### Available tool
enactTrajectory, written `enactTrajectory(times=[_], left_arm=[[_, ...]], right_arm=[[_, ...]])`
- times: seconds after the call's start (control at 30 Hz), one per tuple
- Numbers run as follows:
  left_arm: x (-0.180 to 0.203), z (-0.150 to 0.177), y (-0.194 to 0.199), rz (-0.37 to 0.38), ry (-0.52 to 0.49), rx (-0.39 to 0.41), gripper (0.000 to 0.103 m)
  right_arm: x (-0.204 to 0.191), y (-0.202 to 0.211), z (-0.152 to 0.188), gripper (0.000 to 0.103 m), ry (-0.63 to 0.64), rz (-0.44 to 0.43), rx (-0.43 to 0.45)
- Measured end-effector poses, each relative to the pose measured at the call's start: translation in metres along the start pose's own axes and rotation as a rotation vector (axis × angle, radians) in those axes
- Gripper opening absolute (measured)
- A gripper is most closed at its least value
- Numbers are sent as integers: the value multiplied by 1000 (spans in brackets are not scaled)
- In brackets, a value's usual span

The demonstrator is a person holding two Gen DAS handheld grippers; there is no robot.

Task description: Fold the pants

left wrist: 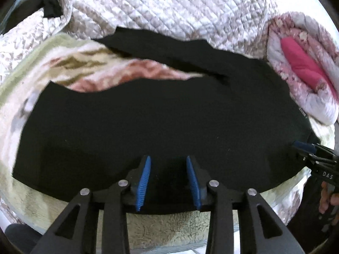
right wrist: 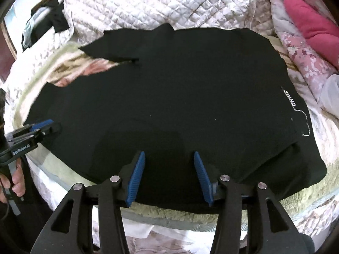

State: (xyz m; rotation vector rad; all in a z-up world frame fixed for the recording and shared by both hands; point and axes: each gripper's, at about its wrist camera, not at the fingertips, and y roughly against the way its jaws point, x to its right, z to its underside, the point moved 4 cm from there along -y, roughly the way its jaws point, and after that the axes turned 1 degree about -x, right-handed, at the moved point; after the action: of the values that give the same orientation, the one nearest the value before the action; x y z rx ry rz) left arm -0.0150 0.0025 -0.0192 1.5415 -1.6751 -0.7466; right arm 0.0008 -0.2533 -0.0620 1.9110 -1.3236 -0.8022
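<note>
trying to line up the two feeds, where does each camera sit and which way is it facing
Left wrist view: sits on the left gripper, angled down over the near edge of the black pants; the right gripper and a hand show at the right edge.
Right wrist view: sits on the right gripper, angled down over the same near edge; the left gripper and a hand show at the left edge.
Shared: the pants, the quilted white cover and the pink cloth; both grippers open.

"STAND" on pants point(right wrist: 289, 99); "GenRobot.AI" on left gripper point(right wrist: 45, 127)
</note>
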Motion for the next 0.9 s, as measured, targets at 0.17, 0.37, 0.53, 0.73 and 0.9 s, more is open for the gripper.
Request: enactTrajectory(times=[0.17, 0.37, 0.53, 0.73, 0.9], left_arm=[[4, -1, 3, -8, -14, -5, 42], [8, -9, 13, -14, -14, 8, 42], [15, -19, 18, -7, -22, 24, 42], [26, -30, 19, 5, -50, 38, 42], [31, -37, 17, 10, -66, 44, 42]], right_arm=[[-4, 1, 0, 58, 15, 1, -12], [-1, 13, -6, 58, -20, -6, 20], [-1, 18, -11, 58, -28, -8, 32], [0, 19, -16, 58, -32, -7, 41], [1, 16, -19, 58, -33, -9, 41]])
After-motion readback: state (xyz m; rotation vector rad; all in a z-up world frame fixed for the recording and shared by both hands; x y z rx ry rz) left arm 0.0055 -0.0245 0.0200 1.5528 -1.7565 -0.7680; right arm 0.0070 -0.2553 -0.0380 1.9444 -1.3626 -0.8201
